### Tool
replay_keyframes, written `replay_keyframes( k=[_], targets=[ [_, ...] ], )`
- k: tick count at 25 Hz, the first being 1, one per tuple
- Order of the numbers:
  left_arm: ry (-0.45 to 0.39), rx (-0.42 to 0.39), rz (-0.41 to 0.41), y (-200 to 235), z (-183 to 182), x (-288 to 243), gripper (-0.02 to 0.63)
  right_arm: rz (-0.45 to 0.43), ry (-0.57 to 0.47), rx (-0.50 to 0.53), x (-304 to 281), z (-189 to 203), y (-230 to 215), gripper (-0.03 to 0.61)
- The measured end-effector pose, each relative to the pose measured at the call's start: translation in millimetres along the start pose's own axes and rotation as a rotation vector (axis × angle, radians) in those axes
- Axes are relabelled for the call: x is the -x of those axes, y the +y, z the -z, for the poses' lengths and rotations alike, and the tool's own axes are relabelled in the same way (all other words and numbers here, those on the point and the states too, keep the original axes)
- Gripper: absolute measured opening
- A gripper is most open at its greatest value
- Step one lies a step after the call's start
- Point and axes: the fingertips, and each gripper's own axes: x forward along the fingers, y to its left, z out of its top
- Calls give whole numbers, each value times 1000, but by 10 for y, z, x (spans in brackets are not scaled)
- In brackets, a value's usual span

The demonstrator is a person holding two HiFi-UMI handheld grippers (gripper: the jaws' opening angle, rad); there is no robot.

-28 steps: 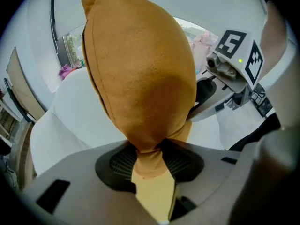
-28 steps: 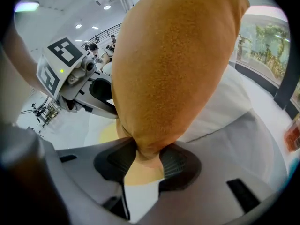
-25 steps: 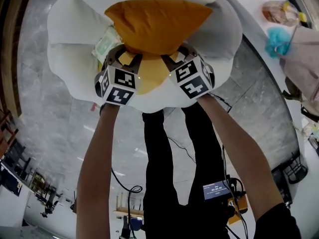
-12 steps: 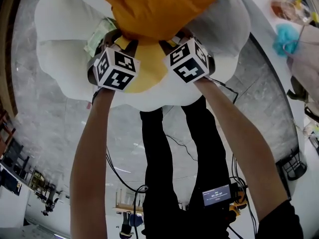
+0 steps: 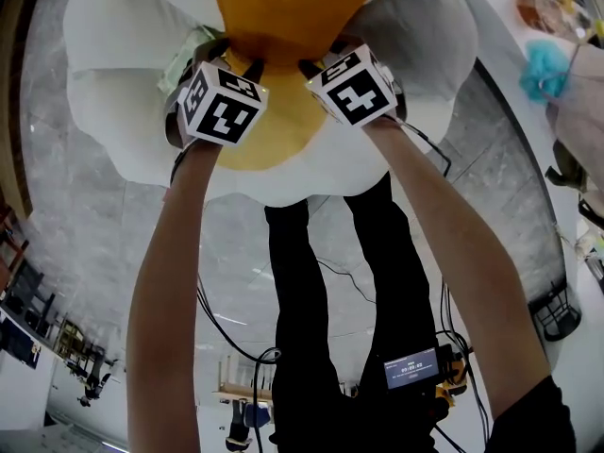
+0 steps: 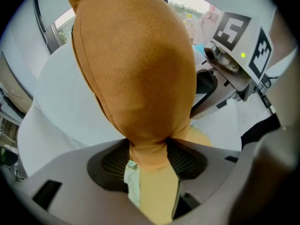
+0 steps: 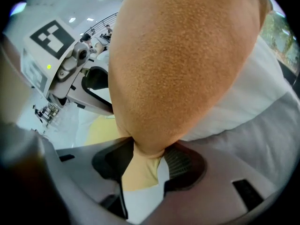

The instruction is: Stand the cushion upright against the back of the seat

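An orange cushion [image 5: 293, 12] stands against the back of a white petal-shaped seat [image 5: 123, 92] that has a yellow centre [image 5: 274, 135]. The picture's top edge cuts off the cushion's upper part. My left gripper [image 5: 243, 64] pinches its lower left corner and my right gripper [image 5: 316, 64] its lower right corner. In the left gripper view the cushion [image 6: 136, 69] bunches between the pads of the left gripper [image 6: 147, 156]. In the right gripper view the cushion [image 7: 183, 64] bunches the same way in the right gripper [image 7: 147, 156]. Both pairs of jaws are opening with fabric still between them.
The person's dark-trousered legs [image 5: 311, 281] stand just in front of the seat on a grey marble floor [image 5: 85, 225]. Cables [image 5: 226, 319] trail beside them. A blue fluffy thing [image 5: 543, 69] lies at the right, and a small screen [image 5: 413, 369] hangs at the waist.
Both grippers and the cushion have moved deeper into the seat, toward the picture's top. The cushion's upper part has left the frame.
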Motion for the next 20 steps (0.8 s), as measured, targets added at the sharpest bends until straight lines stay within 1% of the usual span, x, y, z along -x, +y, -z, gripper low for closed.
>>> replay_keyframes(
  k=[2, 3, 5, 7, 10, 15, 17, 20],
  targets=[
    [12, 6, -12, 9, -18, 28, 256, -28, 30, -68, 37, 14, -50, 221],
    [19, -3, -18, 5, -20, 43, 261, -26, 42, -88, 63, 17, -85, 226],
    [37, -45, -20, -33, -19, 82, 269, -2, 53, -101, 122, 3, -142, 250],
    [41, -87, -18, -78, -48, 137, 297, 13, 49, -106, 192, -30, -164, 256],
    [22, -110, -25, -106, -131, 254, 307, 3, 33, -132, 307, -89, -135, 270],
    [6, -127, -32, -175, -232, 522, 308, 9, 31, -113, 589, -127, -43, 270],
    [-14, -130, -12, -274, -272, 704, 308, -2, 26, -94, 754, -119, 54, 271],
    [-50, -119, 39, -508, -326, 1035, 308, -41, 20, -77, 1069, -22, 216, 275]
  ],
)
